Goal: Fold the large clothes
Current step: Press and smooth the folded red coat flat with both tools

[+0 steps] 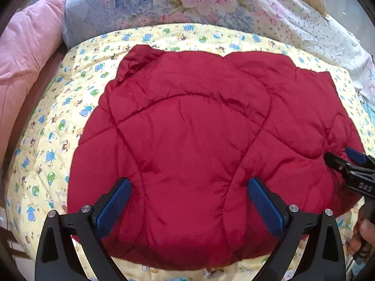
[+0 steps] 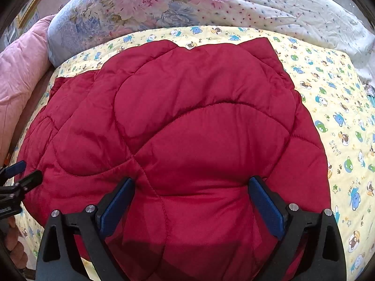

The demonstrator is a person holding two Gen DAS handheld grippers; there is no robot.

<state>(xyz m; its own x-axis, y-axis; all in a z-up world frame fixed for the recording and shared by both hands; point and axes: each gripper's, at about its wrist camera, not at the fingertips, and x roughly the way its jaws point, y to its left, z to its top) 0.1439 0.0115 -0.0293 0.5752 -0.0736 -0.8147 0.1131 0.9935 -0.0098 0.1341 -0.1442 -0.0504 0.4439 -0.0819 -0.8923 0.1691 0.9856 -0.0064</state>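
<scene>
Pink quilt (image 1: 25, 53) is bunching along the bed's left edge, crowding that side. Left claw (image 1: 188, 201) is hovering released, jaws spread wide over the near left part of the red jacket (image 1: 187, 145), gripping nothing. Jacket is lying flat, padded, seemingly back-up, in the middle of the yellow cartoon blanket (image 1: 46, 140) on the bed. Right claw (image 2: 191, 201) is likewise hanging released over the near right part, jaws apart, empty.

Judgement: the jacket looks spread and a fold is about to start; next move probably calls for both claws dropping to an edge and pinching through the thick padding. Floral bedding (image 2: 164, 4) is piling behind the far edge. Bare blanket is showing most widely on the right, giving room to swing there.
</scene>
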